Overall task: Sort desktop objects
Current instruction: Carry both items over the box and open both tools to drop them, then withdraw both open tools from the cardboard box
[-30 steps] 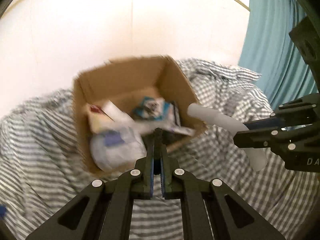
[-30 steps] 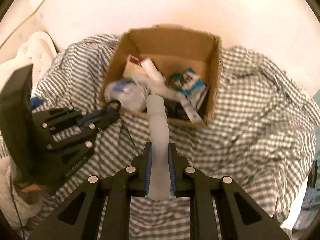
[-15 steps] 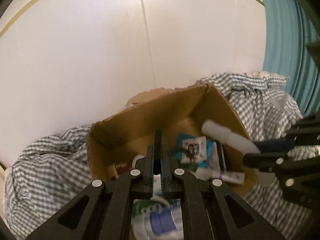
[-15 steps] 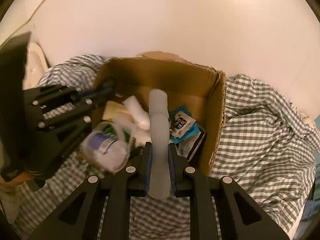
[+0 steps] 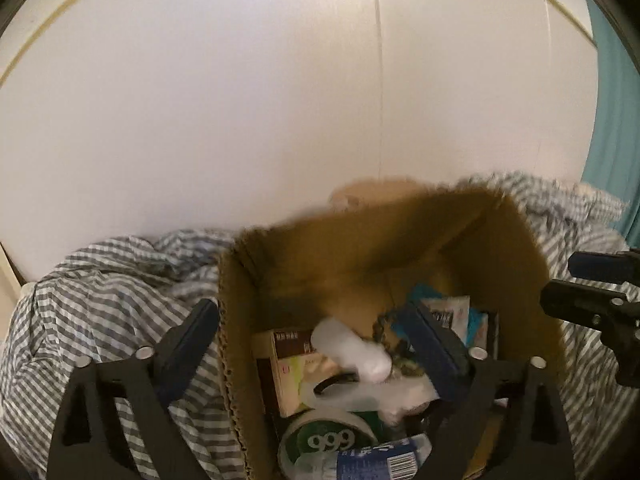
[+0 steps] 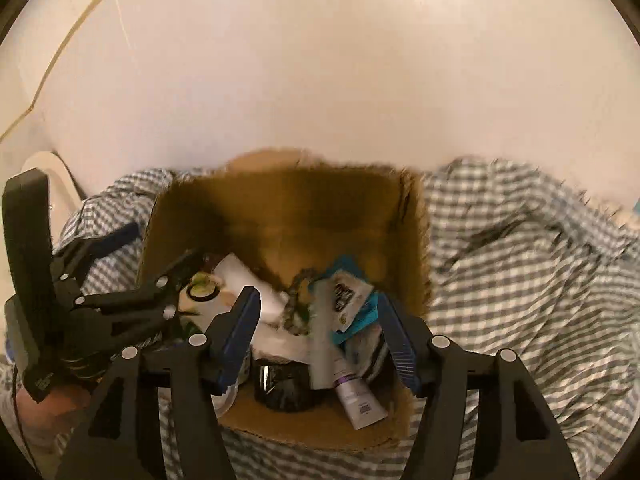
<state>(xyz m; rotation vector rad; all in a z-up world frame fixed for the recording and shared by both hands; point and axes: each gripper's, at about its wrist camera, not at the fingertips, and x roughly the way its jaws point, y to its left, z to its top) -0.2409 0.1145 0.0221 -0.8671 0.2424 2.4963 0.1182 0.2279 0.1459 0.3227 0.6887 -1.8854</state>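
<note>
A brown cardboard box [image 5: 400,240] [image 6: 288,208] sits on a grey checked cloth and holds several small items. My left gripper [image 5: 316,332] is open and empty over the box's left wall. A white bottle [image 5: 352,350] lies inside between its fingers, beside a dark beaded chain [image 5: 390,334]. My right gripper [image 6: 320,324] is open above the box. The pale grey tube [image 6: 324,344] lies loose in the box between its fingers, next to a white tube with a purple label [image 6: 356,394] and blue sachets [image 6: 352,300].
A round "999" tub [image 5: 328,438] and a small carton [image 5: 292,364] lie in the box's near left. The left gripper shows in the right wrist view [image 6: 120,280]. A white wall stands behind. The checked cloth [image 6: 520,280] spreads to the right; a teal curtain [image 5: 612,120] hangs far right.
Both grippers moved forward over the box and opened. The right one let go of the pale grey tube, which now lies in the box. The left one released a small dark item.
</note>
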